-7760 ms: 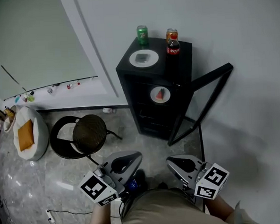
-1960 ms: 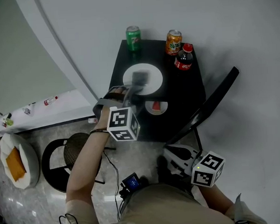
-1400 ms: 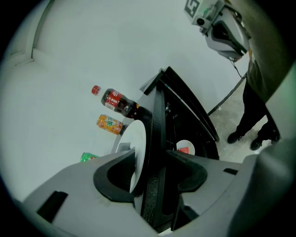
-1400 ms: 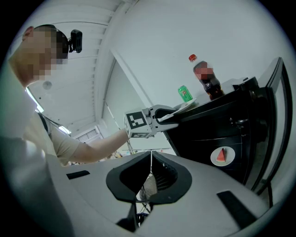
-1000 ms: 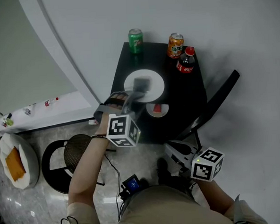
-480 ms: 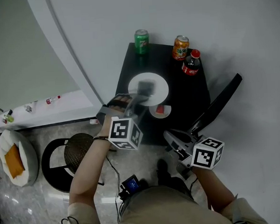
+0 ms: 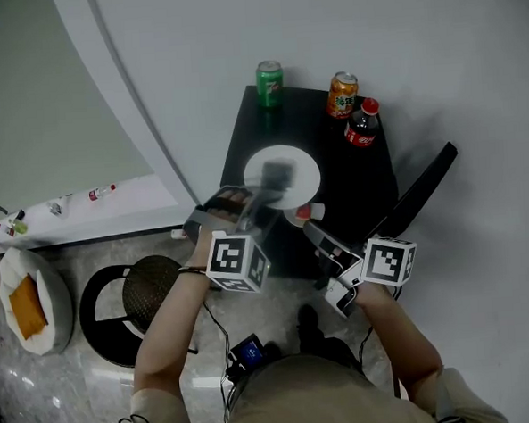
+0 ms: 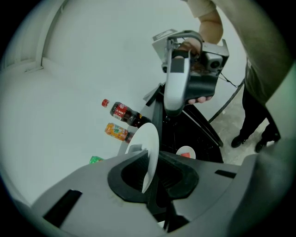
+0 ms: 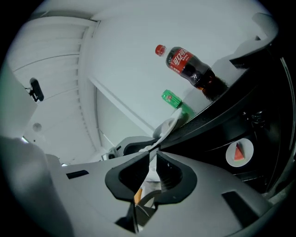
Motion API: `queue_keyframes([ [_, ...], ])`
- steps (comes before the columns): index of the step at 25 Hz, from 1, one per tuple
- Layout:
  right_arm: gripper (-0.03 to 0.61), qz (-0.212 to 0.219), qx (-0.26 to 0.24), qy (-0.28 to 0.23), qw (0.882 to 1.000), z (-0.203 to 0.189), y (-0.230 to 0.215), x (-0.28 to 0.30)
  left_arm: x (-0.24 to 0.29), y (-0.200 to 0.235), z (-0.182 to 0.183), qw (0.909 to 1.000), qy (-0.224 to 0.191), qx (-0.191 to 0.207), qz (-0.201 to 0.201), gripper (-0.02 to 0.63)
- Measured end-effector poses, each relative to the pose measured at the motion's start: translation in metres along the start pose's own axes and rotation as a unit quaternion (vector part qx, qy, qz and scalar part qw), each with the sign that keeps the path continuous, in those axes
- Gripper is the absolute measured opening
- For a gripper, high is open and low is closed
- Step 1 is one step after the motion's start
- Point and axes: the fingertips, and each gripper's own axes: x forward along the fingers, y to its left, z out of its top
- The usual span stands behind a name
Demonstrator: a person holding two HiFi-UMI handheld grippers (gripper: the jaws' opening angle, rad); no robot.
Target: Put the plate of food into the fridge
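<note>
A white plate [image 7: 284, 174] with a grey piece of food lies on top of the black mini fridge [image 7: 370, 177]. My left gripper [image 7: 262, 195] is at its near rim, and its jaws have just been closing. In the left gripper view the pads are shut on the plate's rim [image 8: 151, 146]. My right gripper [image 7: 312, 228] hovers in front of the open fridge, shut and empty [image 9: 152, 155]. A second plate with a watermelon slice [image 7: 306, 212] sits on a shelf inside. The fridge door [image 7: 420, 197] stands open to the right.
A green can [image 7: 269, 77], an orange can [image 7: 341, 94] and a cola bottle [image 7: 361, 125] stand at the back of the fridge top. A black stool [image 7: 144, 285] and a white cushion [image 7: 24, 306] are on the floor to the left. Cables lie near my feet.
My right gripper has moved up and forward to the fridge opening and rolled. The left gripper has stayed at the plate's rim, its jaws narrower than before.
</note>
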Motion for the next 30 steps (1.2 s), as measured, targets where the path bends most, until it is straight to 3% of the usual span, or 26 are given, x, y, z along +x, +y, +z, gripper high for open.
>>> queue_keyframes([
  [2, 0.03, 0.016, 0.005, -0.011, 1.0, 0.01, 0.004, 0.005, -0.002, -0.002, 0.001, 1.0, -0.002, 0.002, 0.002, 0.048],
  [4, 0.107, 0.024, 0.02, -0.016, 0.999, 0.015, 0.004, 0.008, -0.005, -0.004, 0.002, 1.0, -0.003, 0.006, 0.002, 0.048],
  [7, 0.147, 0.01, 0.034, -0.019, 0.999, 0.019, -0.002, 0.014, -0.009, -0.006, 0.005, 0.9999, -0.005, 0.014, 0.004, 0.044],
  [14, 0.147, -0.03, 0.084, -0.023, 0.996, 0.018, -0.022, 0.026, -0.016, -0.015, 0.014, 0.9995, -0.019, 0.023, 0.01, 0.04],
  [17, 0.147, -0.005, 0.087, -0.024, 0.996, 0.017, -0.016, 0.035, -0.021, -0.019, 0.019, 0.9991, -0.027, 0.029, 0.014, 0.04],
  [20, 0.132, -0.015, 0.094, -0.021, 0.995, 0.011, -0.021, 0.033, -0.024, -0.022, 0.02, 0.999, -0.029, 0.028, 0.018, 0.04],
  [30, 0.077, 0.027, 0.178, -0.033, 0.983, -0.007, -0.005, 0.023, -0.043, -0.042, 0.028, 0.9986, -0.035, 0.033, 0.021, 0.04],
])
